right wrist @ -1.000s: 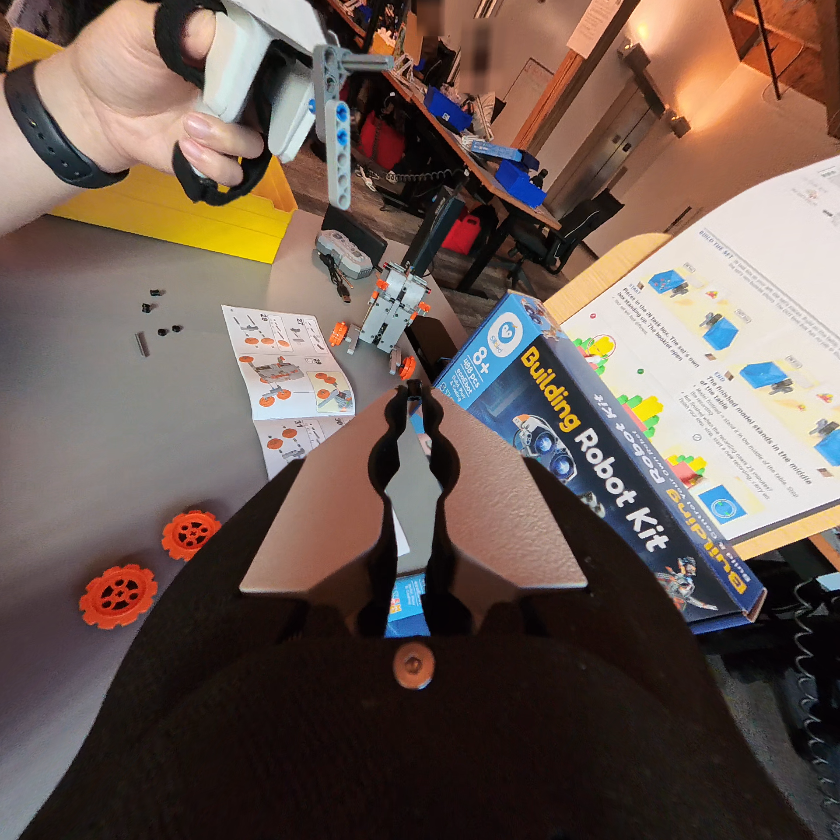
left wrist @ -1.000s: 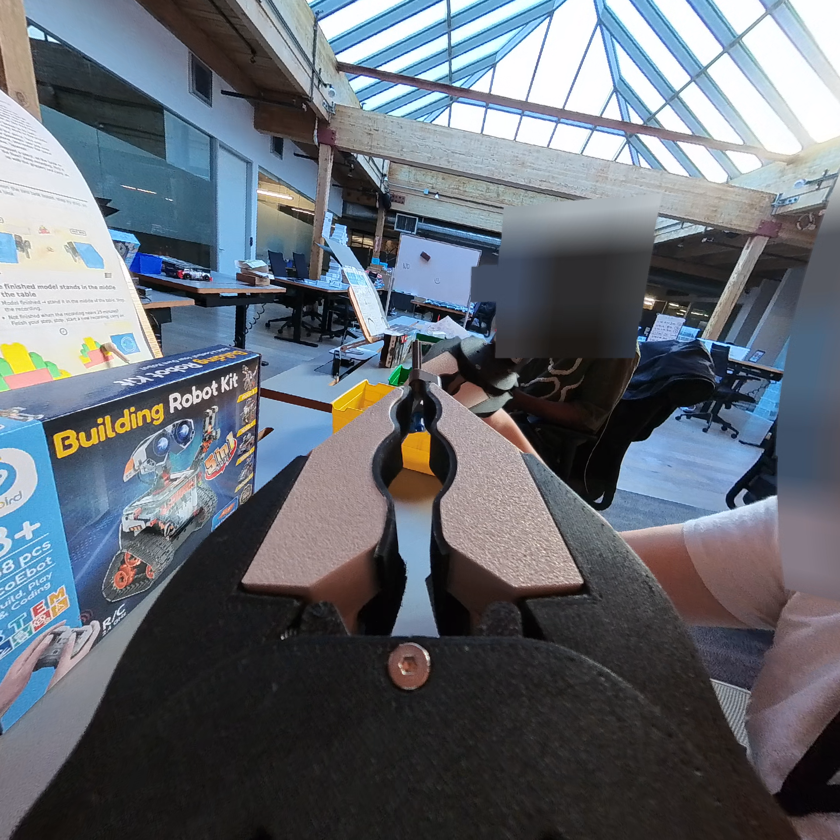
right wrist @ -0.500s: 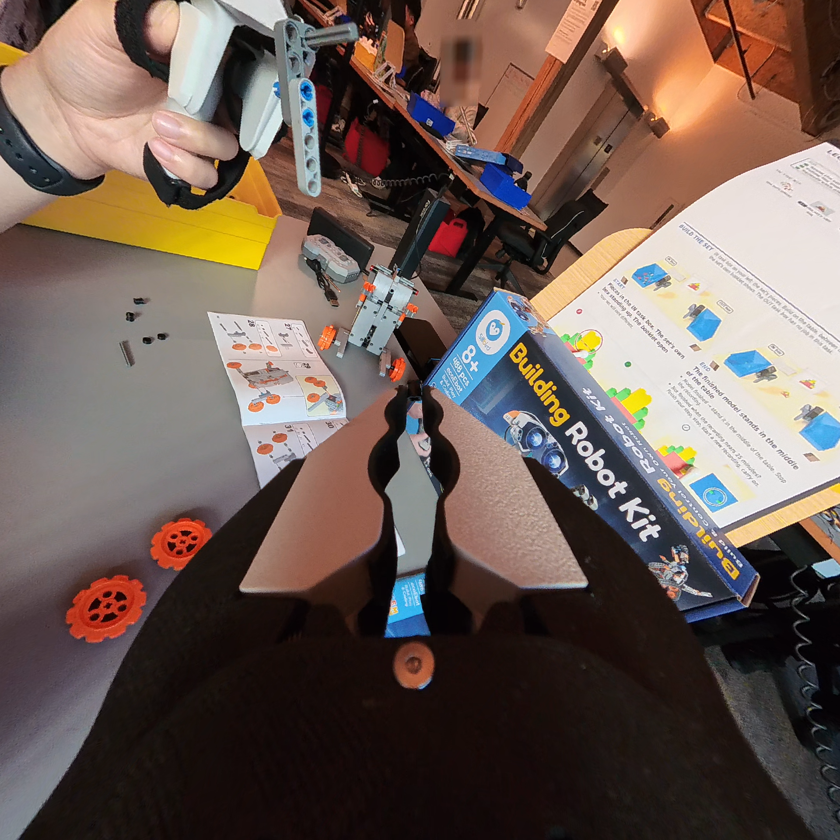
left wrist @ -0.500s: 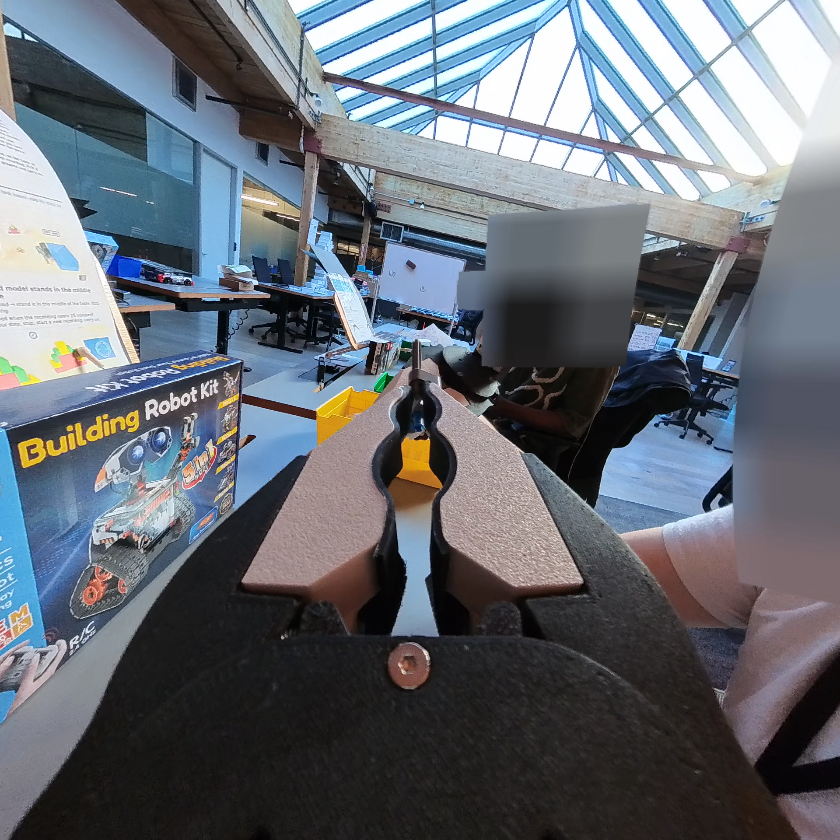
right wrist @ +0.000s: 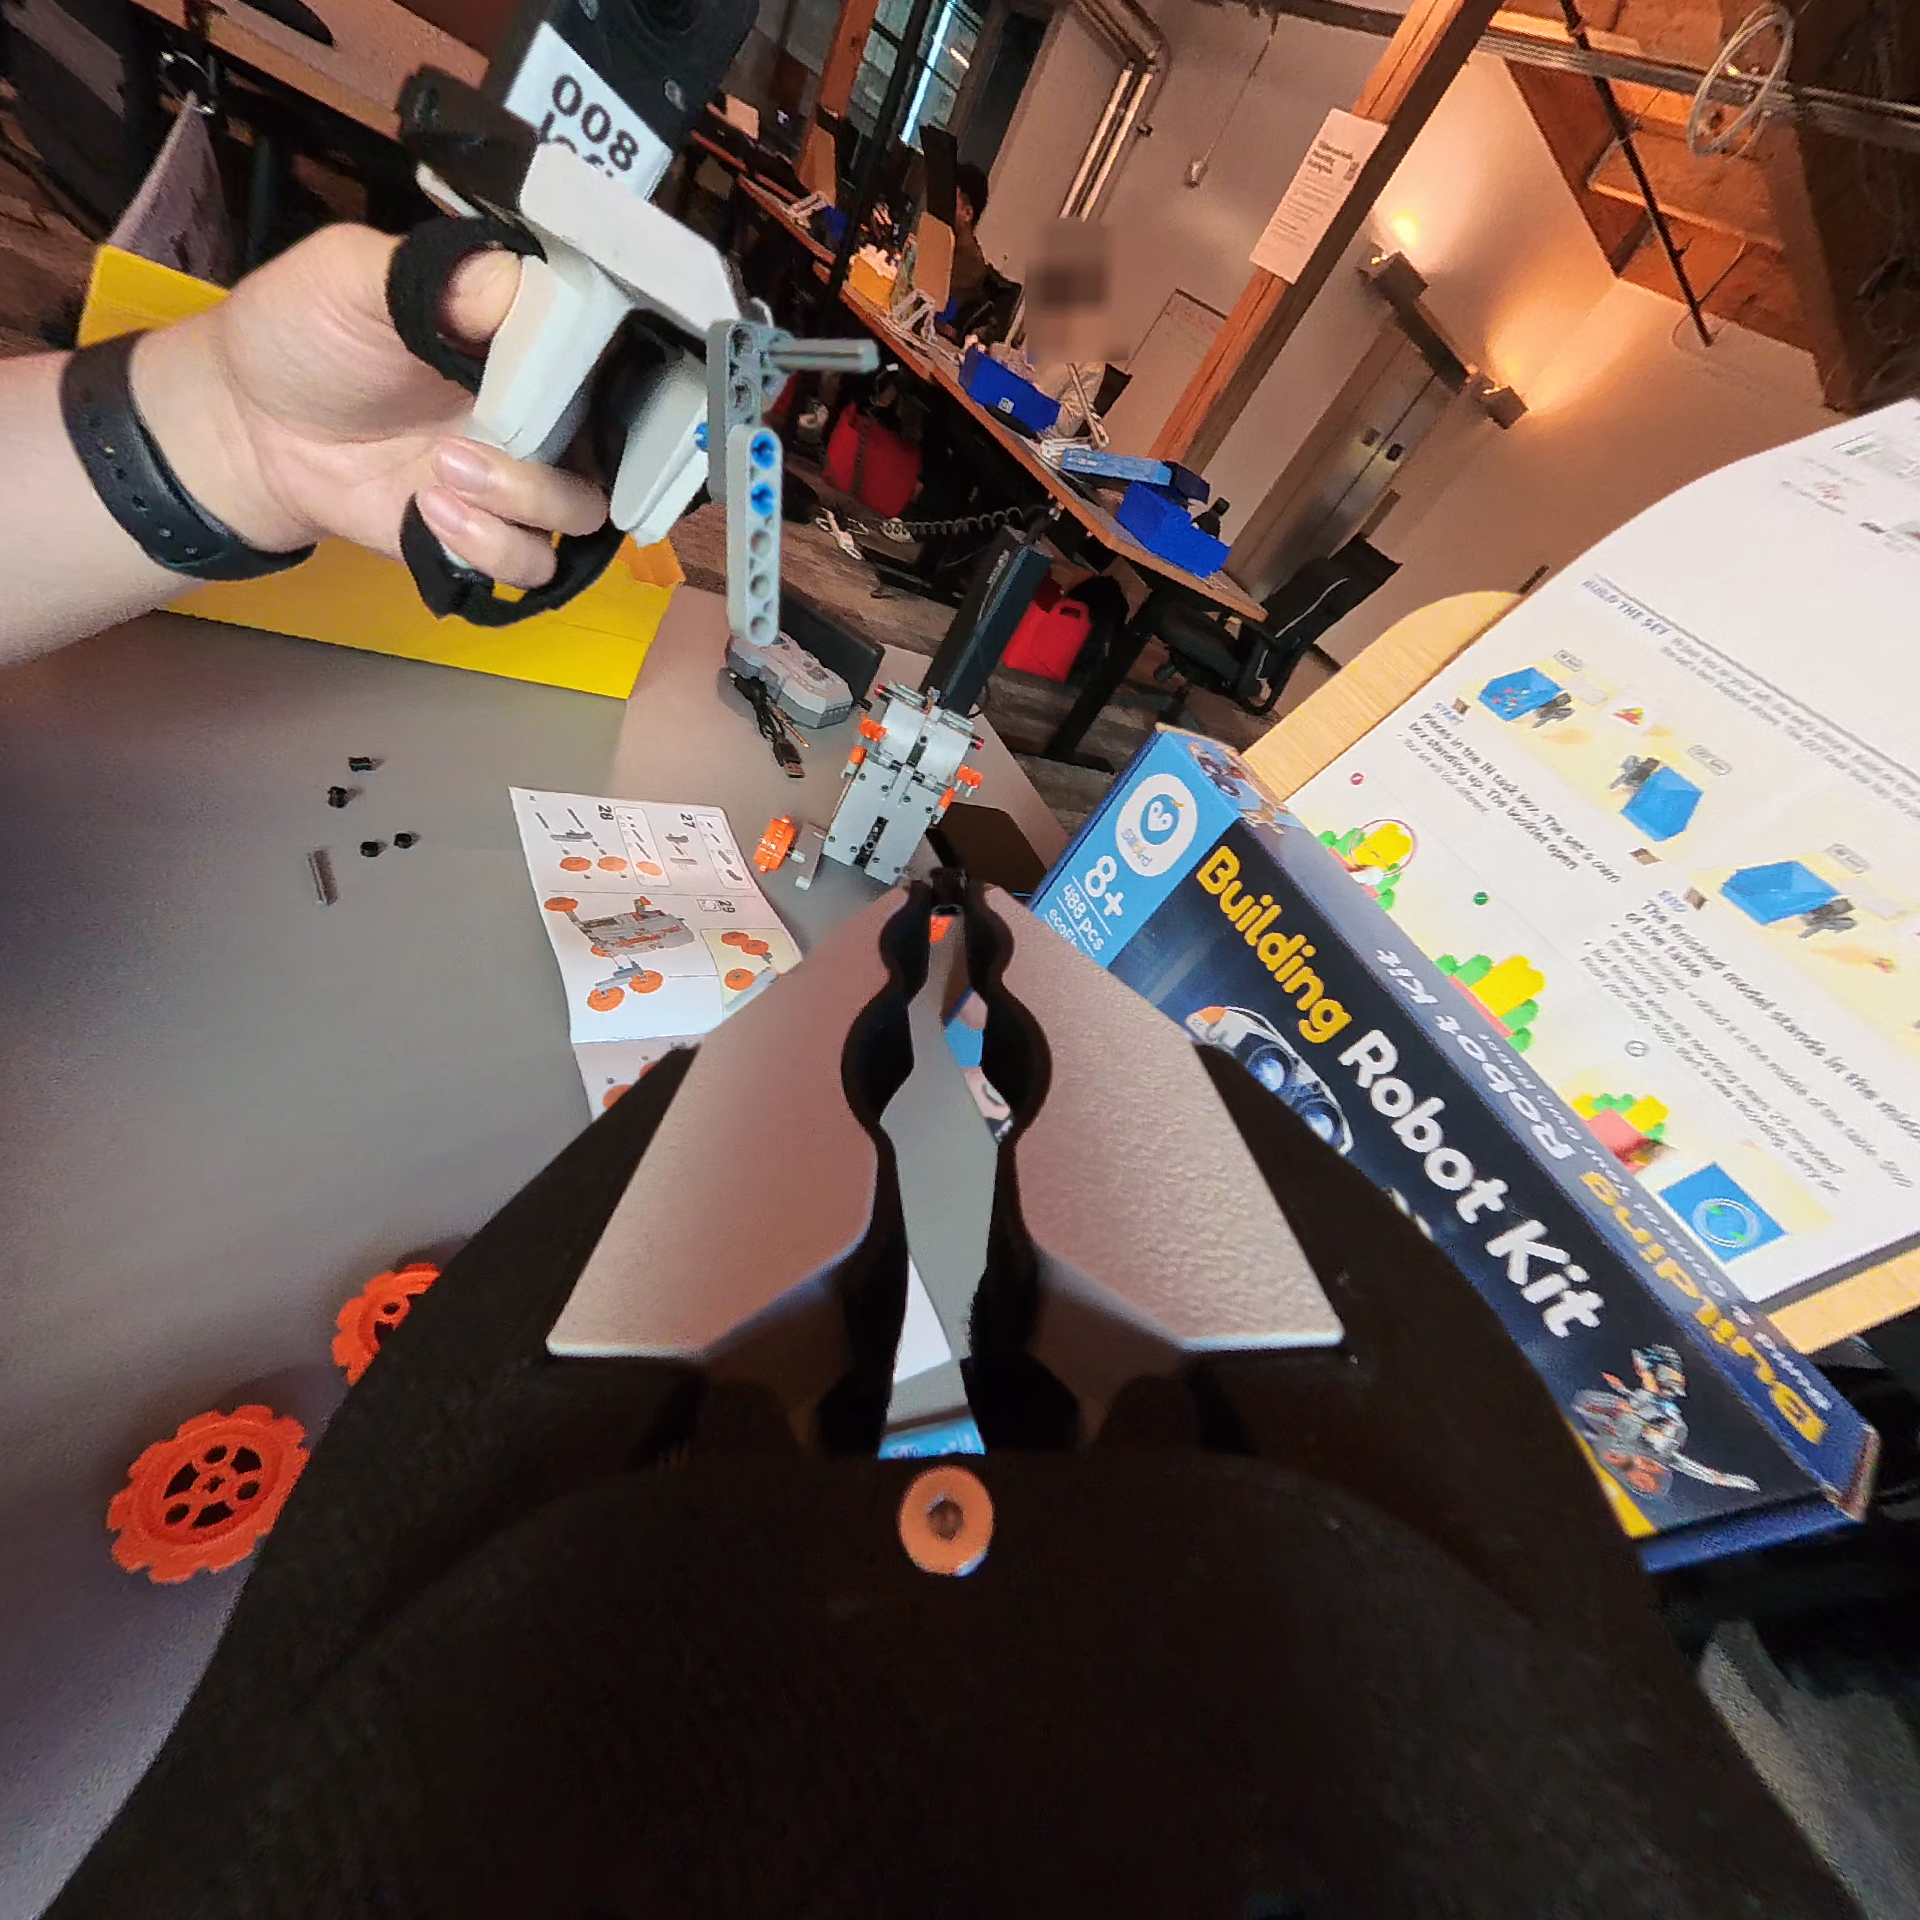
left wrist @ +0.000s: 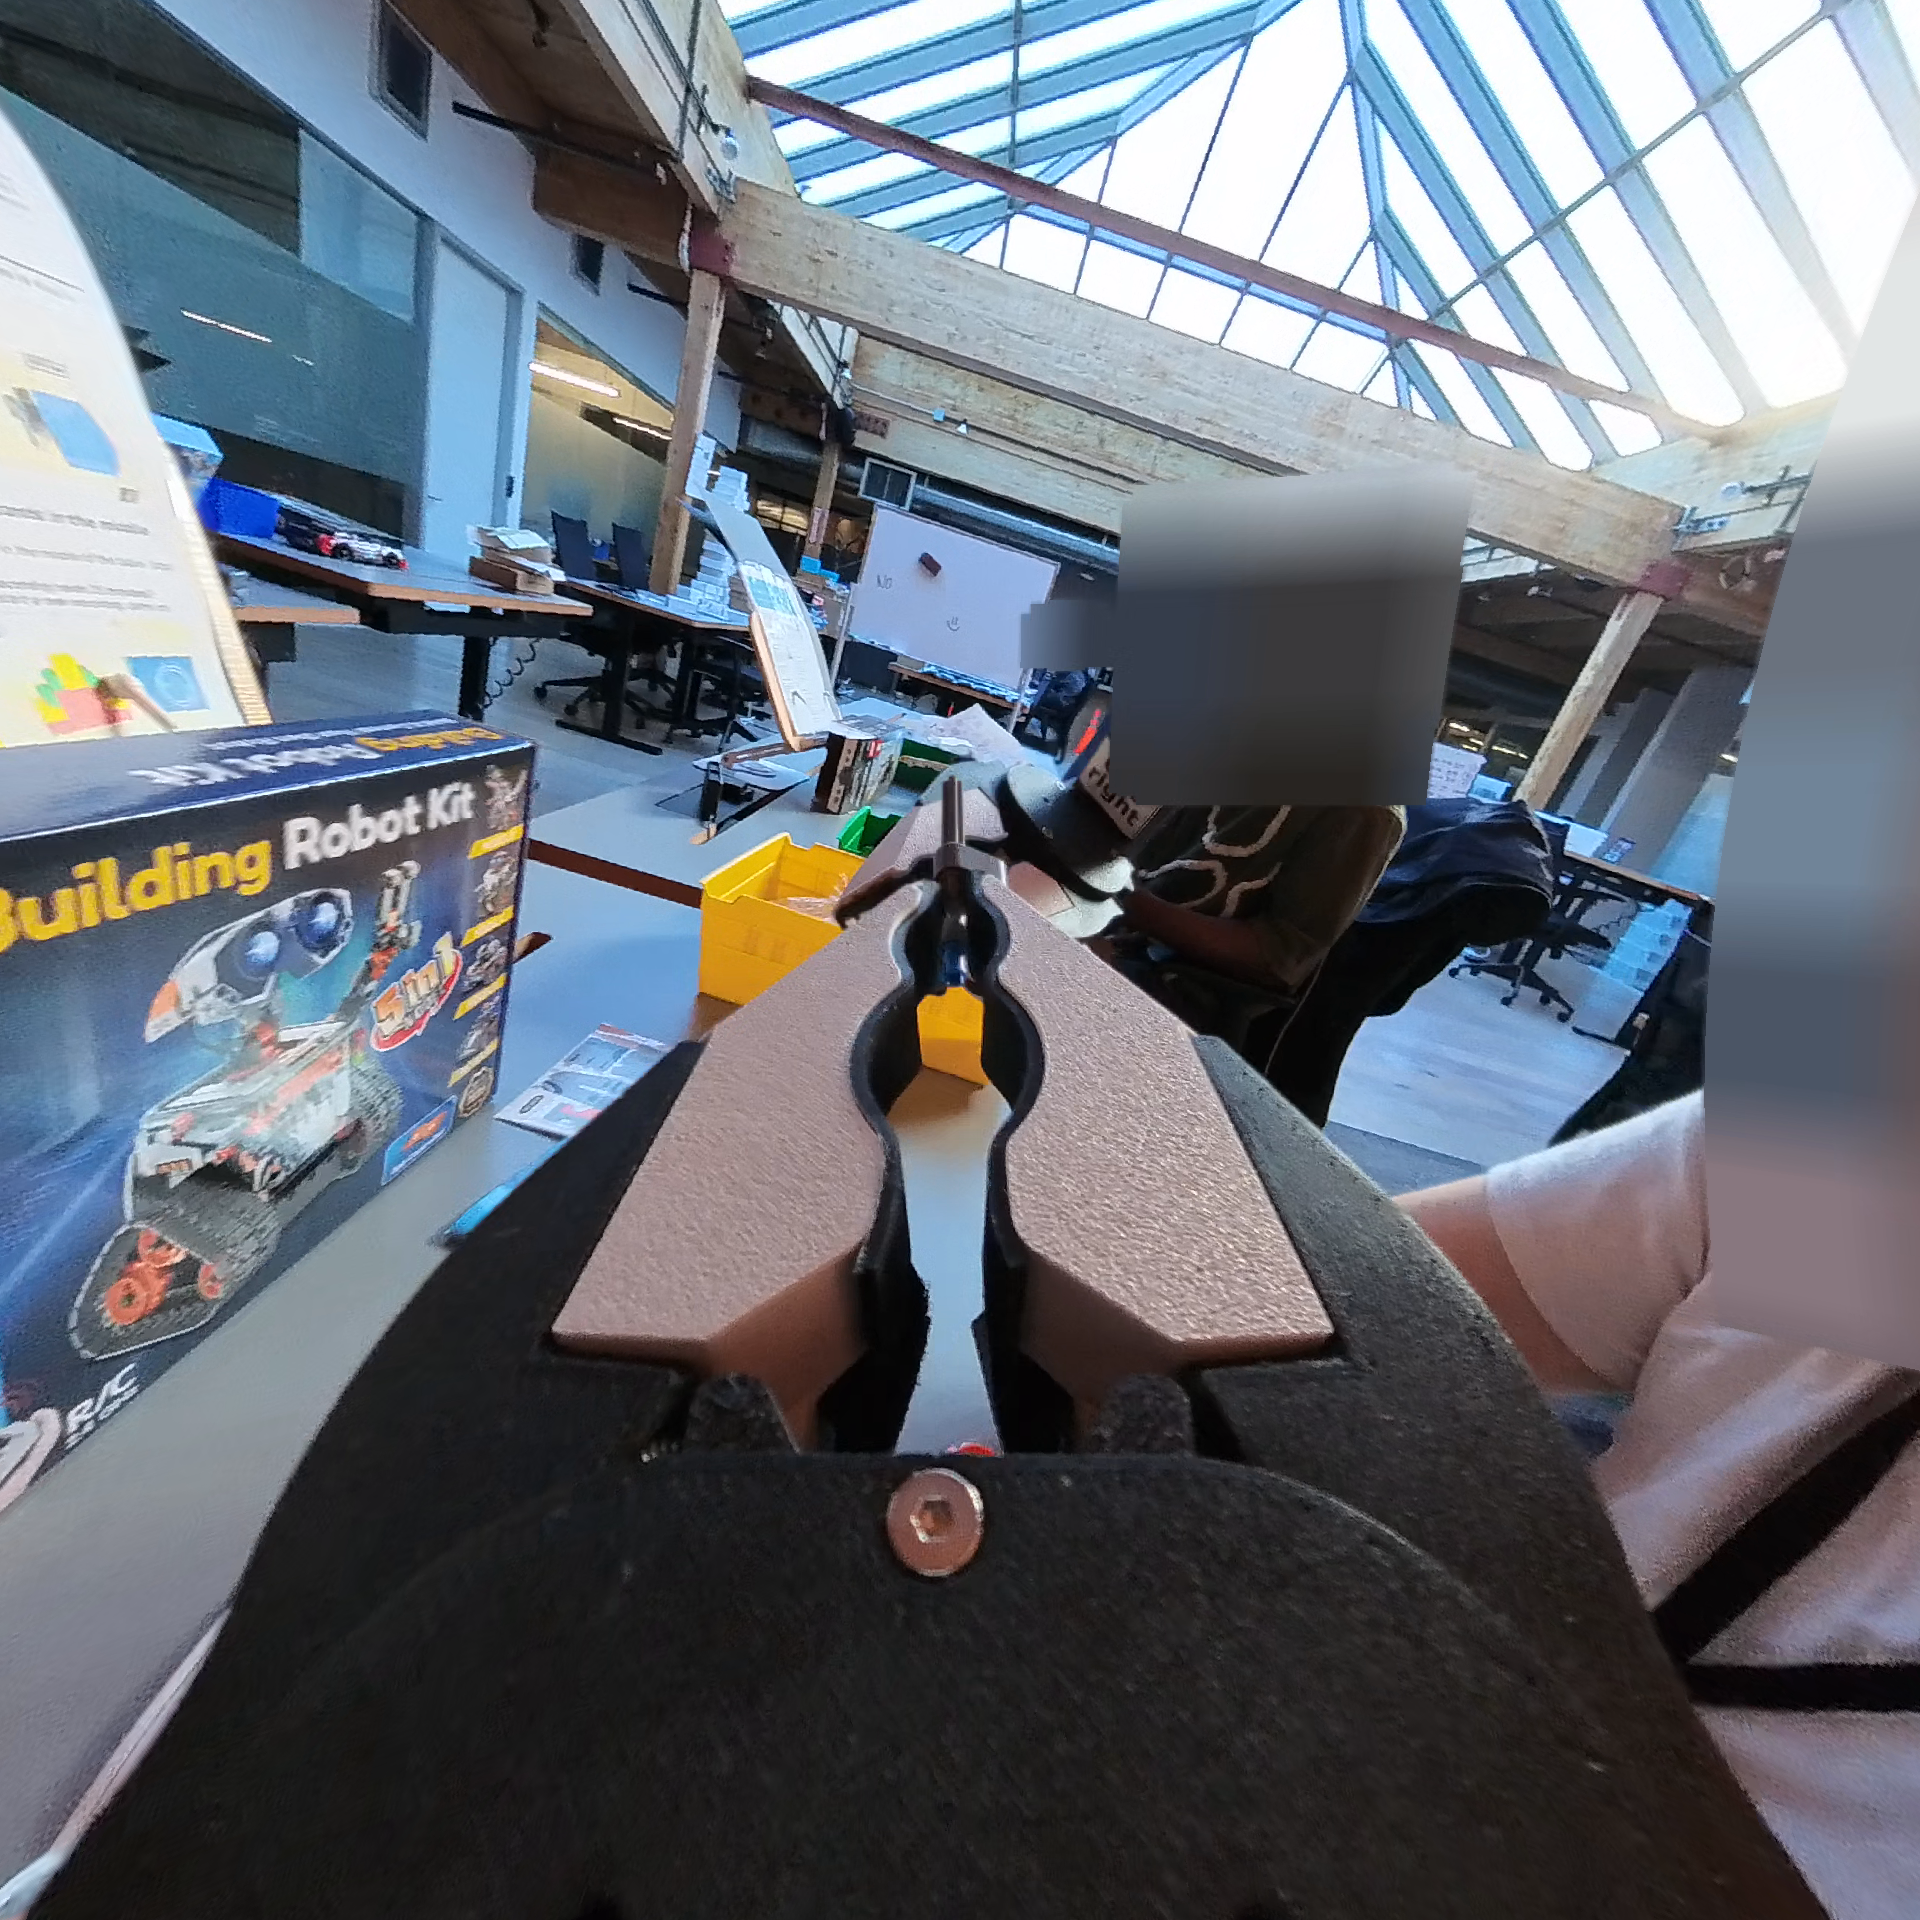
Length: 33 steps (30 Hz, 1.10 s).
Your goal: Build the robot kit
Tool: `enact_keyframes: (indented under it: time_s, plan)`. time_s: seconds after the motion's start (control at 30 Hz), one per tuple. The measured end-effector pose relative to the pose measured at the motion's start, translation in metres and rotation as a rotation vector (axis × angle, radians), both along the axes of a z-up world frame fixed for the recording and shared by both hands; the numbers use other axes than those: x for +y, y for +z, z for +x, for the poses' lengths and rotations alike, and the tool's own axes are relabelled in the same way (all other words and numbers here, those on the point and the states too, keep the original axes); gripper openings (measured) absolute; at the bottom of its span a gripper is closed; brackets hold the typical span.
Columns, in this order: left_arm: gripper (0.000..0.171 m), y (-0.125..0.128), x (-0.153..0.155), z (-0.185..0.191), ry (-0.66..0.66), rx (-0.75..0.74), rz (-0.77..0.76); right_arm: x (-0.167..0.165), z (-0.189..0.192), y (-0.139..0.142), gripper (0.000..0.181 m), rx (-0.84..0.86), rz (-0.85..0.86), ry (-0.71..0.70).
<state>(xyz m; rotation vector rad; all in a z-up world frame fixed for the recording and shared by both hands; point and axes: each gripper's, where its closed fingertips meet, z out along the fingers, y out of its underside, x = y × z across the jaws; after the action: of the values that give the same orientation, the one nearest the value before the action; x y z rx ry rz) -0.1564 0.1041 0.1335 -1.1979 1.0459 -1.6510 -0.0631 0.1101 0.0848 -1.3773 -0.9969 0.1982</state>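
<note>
Jaws of the left gripper (left wrist: 951, 914) are closed narrow on a grey beam (left wrist: 953, 868) with blue pins, raised above the table (left wrist: 613, 966), with a yellow bin (left wrist: 769, 925) beyond. A firm, level hold suits it.

The right gripper's (right wrist: 943, 899) jaws are nearly together over the table, near a grey model (right wrist: 899, 790). I cannot tell whether they pinch a small dark bit.
</note>
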Motion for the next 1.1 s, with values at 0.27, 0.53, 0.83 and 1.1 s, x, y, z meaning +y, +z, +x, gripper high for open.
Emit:
enact_keyframes:
  time_s: [0.27, 0.53, 0.83, 1.1]
  plan:
    - [0.001, 0.002, -0.014, 0.005, -0.037, 0.007, 0.026, -0.018, 0.001, 0.033, 0.004, 0.006, 0.099, -0.033]
    - [0.000, 0.002, -0.004, -0.029, 0.020, 0.031, 0.016, -0.029, -0.055, 0.040, 0.004, -0.108, 0.184, 0.045]
    - [0.001, -0.014, 0.014, -0.054, 0.011, 0.164, 0.047, -0.024, -0.082, 0.024, 0.004, -0.182, 0.230, 0.089]
    - [0.001, -0.025, 0.023, -0.066, 0.015, 0.231, 0.044, -0.007, -0.101, -0.011, 0.005, -0.169, 0.143, 0.169]
